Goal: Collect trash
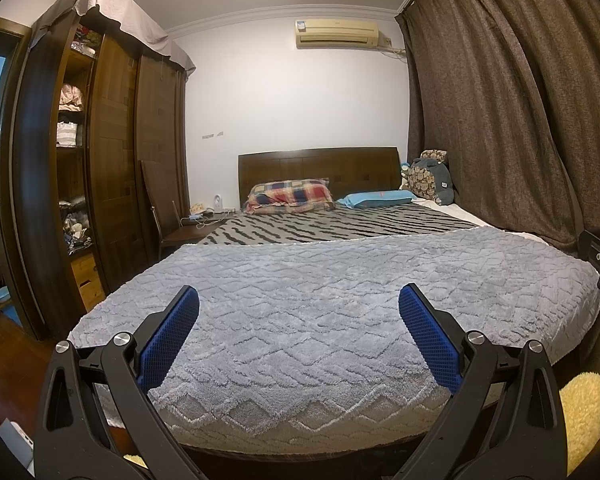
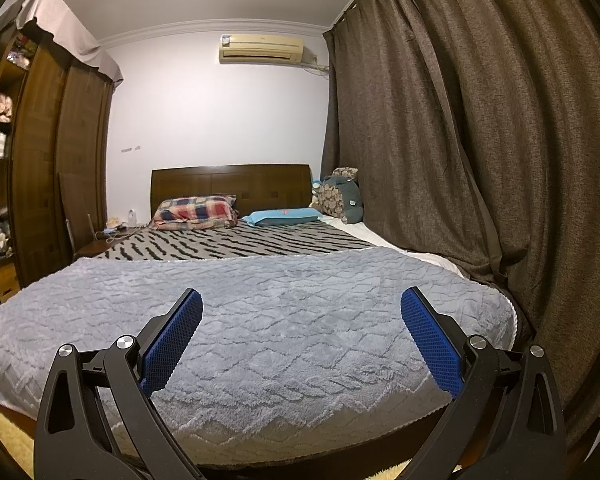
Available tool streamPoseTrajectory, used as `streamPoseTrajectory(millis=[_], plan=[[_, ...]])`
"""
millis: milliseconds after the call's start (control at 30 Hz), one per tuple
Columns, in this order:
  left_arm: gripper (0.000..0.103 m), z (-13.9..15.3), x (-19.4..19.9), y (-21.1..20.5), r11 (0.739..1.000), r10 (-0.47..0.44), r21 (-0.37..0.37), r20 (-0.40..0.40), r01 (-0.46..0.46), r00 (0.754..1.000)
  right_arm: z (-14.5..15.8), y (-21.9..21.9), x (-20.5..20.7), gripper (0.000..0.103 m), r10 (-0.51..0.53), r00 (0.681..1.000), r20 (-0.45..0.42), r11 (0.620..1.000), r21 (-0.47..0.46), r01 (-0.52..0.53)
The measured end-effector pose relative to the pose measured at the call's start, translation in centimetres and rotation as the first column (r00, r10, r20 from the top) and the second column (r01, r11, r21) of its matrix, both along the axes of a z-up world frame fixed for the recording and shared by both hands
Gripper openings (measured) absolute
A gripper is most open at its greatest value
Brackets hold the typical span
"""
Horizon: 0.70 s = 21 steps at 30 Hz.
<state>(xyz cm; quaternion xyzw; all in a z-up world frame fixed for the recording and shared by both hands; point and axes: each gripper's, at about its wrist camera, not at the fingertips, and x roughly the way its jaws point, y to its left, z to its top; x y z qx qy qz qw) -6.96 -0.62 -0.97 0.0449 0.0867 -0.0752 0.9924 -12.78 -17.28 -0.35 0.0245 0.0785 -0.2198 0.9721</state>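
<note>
Bedroom walls are filling both views, with a bed (image 1: 320, 320) under a grey fuzzy blanket (image 1: 340, 280) lying straight ahead of me. Starting at the left, I am looking at a tall wooden wardrobe (image 1: 112, 140) with open shelves of folded clothes, then a small bedside stand (image 1: 188, 232) carrying a few little items and a cable, too small to tell apart. Further along, a plaid pillow (image 1: 290, 196) and a blue pillow (image 1: 376, 198) are resting against the headboard (image 1: 320, 164), a stuffed toy (image 1: 432, 178) is sitting in the corner, and brown curtains (image 1: 520, 100) are hanging down the right side.

I am holding the left claw (image 1: 299, 336) wide apart and empty over the foot of the bed, and the right claw (image 2: 301, 338) is standing just as wide, gripping nothing.

As for trash, I am not seeing any on the blanket; the bits on the bedside stand are the likeliest candidates, though I cannot tell. I am expecting wrappers or tissue: light, soft, crushable, best pinched at a raised edge without snagging the fabric.
</note>
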Motion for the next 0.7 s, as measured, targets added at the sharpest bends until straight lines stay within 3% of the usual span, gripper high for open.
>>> streamPoseTrajectory(millis=[700], plan=[[0.095, -0.75, 0.98, 0.43, 1.000, 0.012, -0.019, -0.053, -0.013, 0.999, -0.40, -0.07, 0.78, 0.100, 0.007, 1.000, -0.027, 1.000, 0.003, -0.007]])
